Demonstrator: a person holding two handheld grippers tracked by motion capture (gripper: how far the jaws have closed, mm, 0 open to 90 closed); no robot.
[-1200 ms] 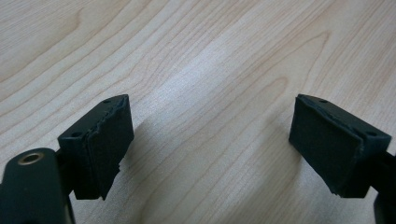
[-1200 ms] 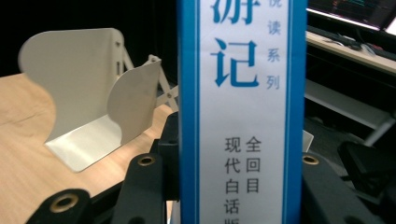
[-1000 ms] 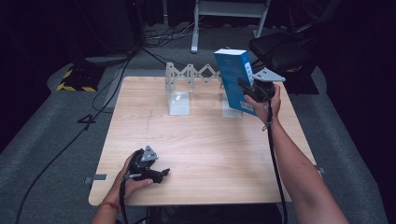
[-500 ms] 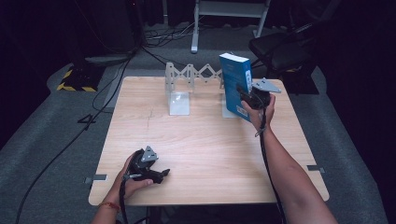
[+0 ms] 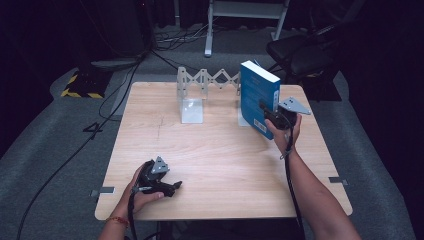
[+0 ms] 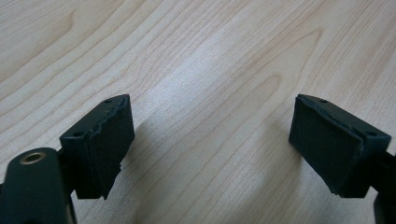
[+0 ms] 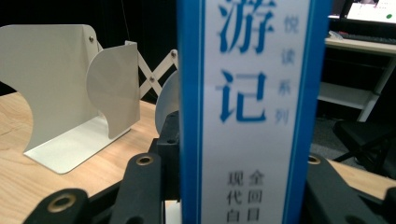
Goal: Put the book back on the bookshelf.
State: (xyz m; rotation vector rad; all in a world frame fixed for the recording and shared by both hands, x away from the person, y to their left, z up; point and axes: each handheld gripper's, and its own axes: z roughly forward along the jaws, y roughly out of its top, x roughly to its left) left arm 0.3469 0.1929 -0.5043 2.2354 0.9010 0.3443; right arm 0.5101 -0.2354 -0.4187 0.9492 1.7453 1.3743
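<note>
- Left gripper (image 5: 167, 187) lies low at the near left corner of the wooden table (image 5: 220, 160), cupped in the person's left hand (image 5: 142, 192), its jaws pointing toward the table's middle.
- Its jaws stand released and wide apart; in the left gripper view the two black pads (image 6: 105, 144) frame bare wood grain, with nothing between them.
- Farther back, left of centre, a white metal bookend (image 5: 191, 105) stands upright on the table, joined to a folding scissor rack (image 5: 210, 78) that runs along the far edge.
- In the right gripper view the same bookend (image 7: 65, 107) shows as a curved white plate with a flat foot on the wood, well apart from the book.
- To its right, the blue book (image 5: 259, 102) stands upright near the far right of the table, just in front of the rack's right end and close to a second white plate there; whether its lower edge touches the table cannot be told.
- Right gripper (image 5: 267, 116) is clenched on the blue book, gripping its lower part from the near side; in the right gripper view the spine (image 7: 247, 112), printed with blue characters, rises straight up between the two black jaws.
- The person's right hand (image 5: 286, 131) holds that gripper, with the forearm reaching in from the bottom right.
</note>
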